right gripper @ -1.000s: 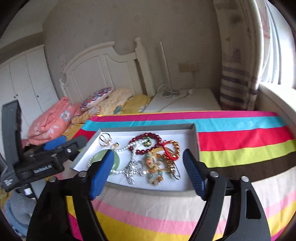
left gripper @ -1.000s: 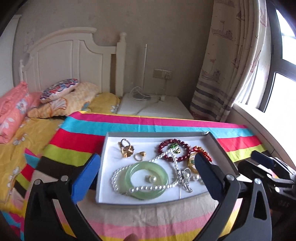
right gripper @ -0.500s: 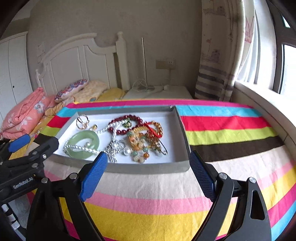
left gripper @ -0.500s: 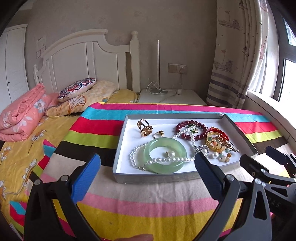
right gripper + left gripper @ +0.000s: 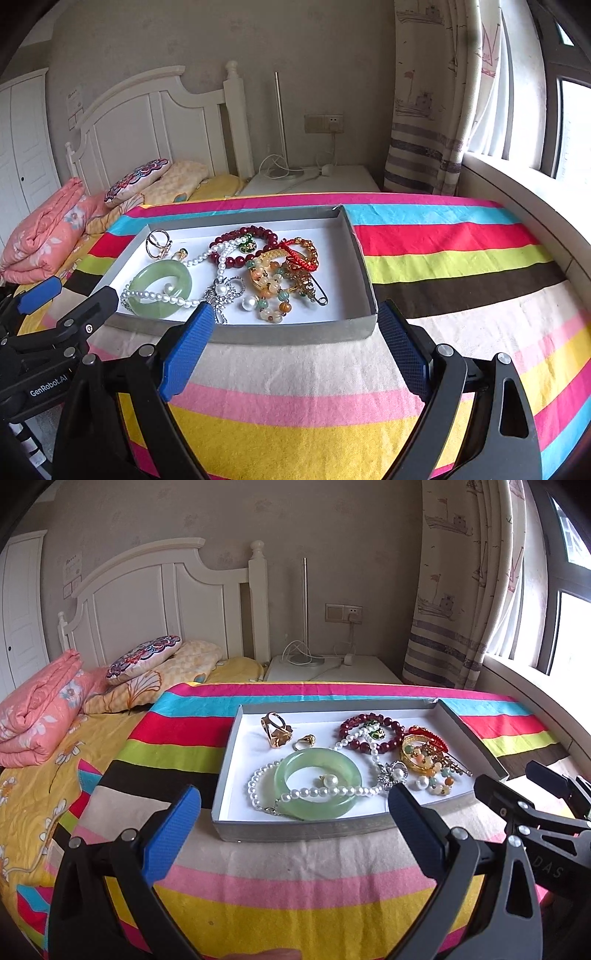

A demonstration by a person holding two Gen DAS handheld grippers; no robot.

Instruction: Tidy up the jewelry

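Left gripper [image 5: 293, 808]: your jaws stand wide apart and hold nothing; they hang above the striped cloth, just before the near wall of the tray.
Right gripper [image 5: 295, 325]: also spread wide and empty, near the tray's front right corner.
Tray [image 5: 469, 734]: a shallow grey box with white inside, lying flat on the striped bedspread [image 5: 295, 871]; all the jewelry you can see is inside it.
Jade bangle [image 5: 317, 799]: it lies flat in the front left part, and the pearl necklace [image 5: 321, 794] crosses over it.
Rings [image 5: 277, 731]: two gold pieces at the back left, apart from the heap.
Red bead bracelet [image 5: 371, 733]: at the back middle; the pearl strand runs up across it.
Right heap [image 5: 280, 273]: a gold bangle, a red cord, coloured beads and a large safety pin lie on each other, and you cannot tell which strand belongs to which piece.
Stage: the pieces are in the tray but mixed, so this fits both a tray waiting for sorting and one only just filled.
Risk one: if you lift the bangle, the pearls over it can come along and drag the silver brooch [image 5: 223, 295].
Risk two: the soft bed gives under pressure, so a push on the tray wall can tip it.
Risk three: the small rings are smooth and can slip from wide pads.
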